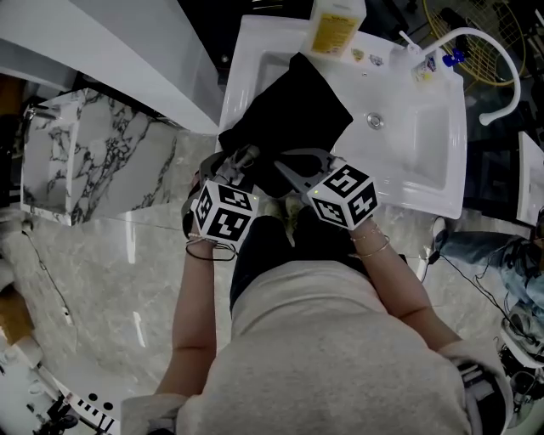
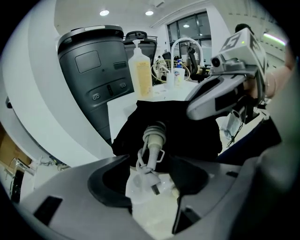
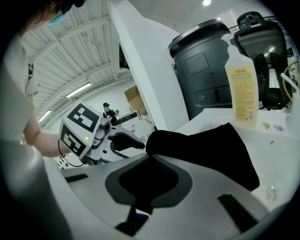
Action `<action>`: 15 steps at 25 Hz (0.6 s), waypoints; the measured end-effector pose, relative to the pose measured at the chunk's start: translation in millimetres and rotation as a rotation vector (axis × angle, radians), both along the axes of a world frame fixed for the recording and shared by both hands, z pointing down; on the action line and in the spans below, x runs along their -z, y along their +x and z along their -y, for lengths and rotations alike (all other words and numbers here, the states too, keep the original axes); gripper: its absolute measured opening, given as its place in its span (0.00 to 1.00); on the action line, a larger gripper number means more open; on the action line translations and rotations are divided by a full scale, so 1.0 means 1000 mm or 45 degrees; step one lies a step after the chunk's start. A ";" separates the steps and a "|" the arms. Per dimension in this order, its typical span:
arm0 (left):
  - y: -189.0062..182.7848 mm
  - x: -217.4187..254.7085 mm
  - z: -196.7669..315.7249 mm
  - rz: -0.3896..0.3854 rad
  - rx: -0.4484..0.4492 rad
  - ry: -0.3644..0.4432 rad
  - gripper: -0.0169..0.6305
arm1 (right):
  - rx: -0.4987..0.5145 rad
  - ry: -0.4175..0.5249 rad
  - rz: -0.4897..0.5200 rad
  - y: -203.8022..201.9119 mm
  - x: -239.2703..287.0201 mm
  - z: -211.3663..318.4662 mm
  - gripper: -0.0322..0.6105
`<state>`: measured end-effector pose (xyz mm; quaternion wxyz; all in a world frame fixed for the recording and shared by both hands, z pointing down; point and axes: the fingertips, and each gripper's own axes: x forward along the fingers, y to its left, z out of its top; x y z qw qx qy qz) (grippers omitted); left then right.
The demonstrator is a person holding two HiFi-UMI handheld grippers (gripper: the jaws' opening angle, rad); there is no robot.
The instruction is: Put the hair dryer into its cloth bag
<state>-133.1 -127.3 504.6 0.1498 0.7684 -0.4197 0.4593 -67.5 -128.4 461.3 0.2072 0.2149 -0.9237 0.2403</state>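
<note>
The dryer (image 2: pixel 155 132) sat mid-frame inside the limp bag (image 1: pixel 297 110), its stiff cord collar (image 2: pixel 151 146), the likely hold, between my left gripper's (image 2: pixel 150 161) spread jaws; my right gripper (image 3: pixel 150 157) pinched the bag's rim.

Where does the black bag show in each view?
Head view: bag at top centre, draped over the sink at its left rim.
Left gripper view: centre, beyond the jaws.
Right gripper view: centre right, running from the jaw tips.
Shared landmark: yellow bottle behind the bag.
</note>
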 end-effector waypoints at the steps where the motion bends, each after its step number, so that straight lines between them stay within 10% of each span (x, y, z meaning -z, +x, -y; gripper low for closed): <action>1: -0.002 -0.001 -0.002 0.002 0.003 -0.004 0.41 | 0.000 -0.001 0.001 0.000 0.000 0.000 0.07; 15: -0.009 -0.019 -0.010 0.025 0.029 -0.120 0.37 | 0.001 -0.016 0.013 0.000 -0.006 -0.001 0.07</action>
